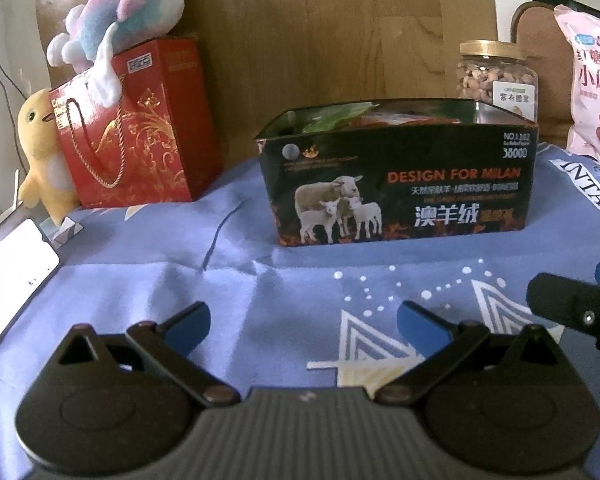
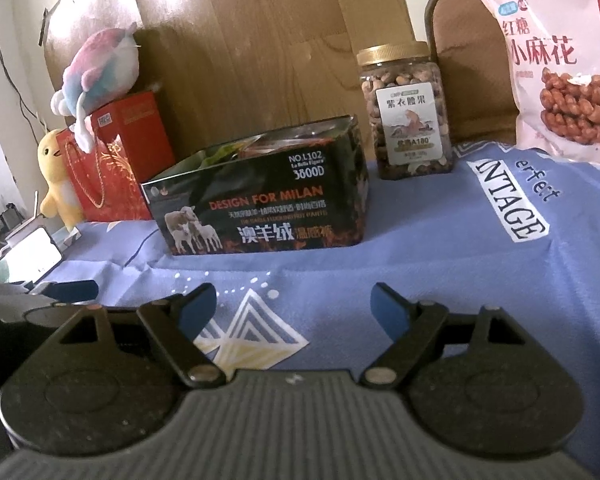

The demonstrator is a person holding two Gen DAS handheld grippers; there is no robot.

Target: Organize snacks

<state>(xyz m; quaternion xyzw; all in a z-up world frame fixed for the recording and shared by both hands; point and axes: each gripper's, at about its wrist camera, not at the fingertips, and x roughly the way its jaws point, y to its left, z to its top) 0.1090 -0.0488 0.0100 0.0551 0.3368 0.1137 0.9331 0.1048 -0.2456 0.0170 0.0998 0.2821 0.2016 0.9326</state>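
A black open-topped box [image 1: 396,184] printed with sheep and "DESIGN FOR MILAN" stands on the blue cloth; snack packets show inside it. It also shows in the right wrist view [image 2: 260,204]. A clear nut jar [image 2: 406,116] with a gold lid stands behind its right end, also in the left wrist view [image 1: 496,76]. A pink snack bag [image 2: 560,64] leans at the far right, also in the left wrist view [image 1: 592,88]. My left gripper [image 1: 303,322] is open and empty, low over the cloth in front of the box. My right gripper [image 2: 294,306] is open and empty, to the right of the left one.
A red gift bag [image 1: 136,132] with a pastel plush [image 1: 120,12] on top and a yellow chick plush [image 1: 44,156] stand at the left. A lit phone [image 1: 12,280] lies at the left edge. A wooden board [image 1: 320,40] backs the scene.
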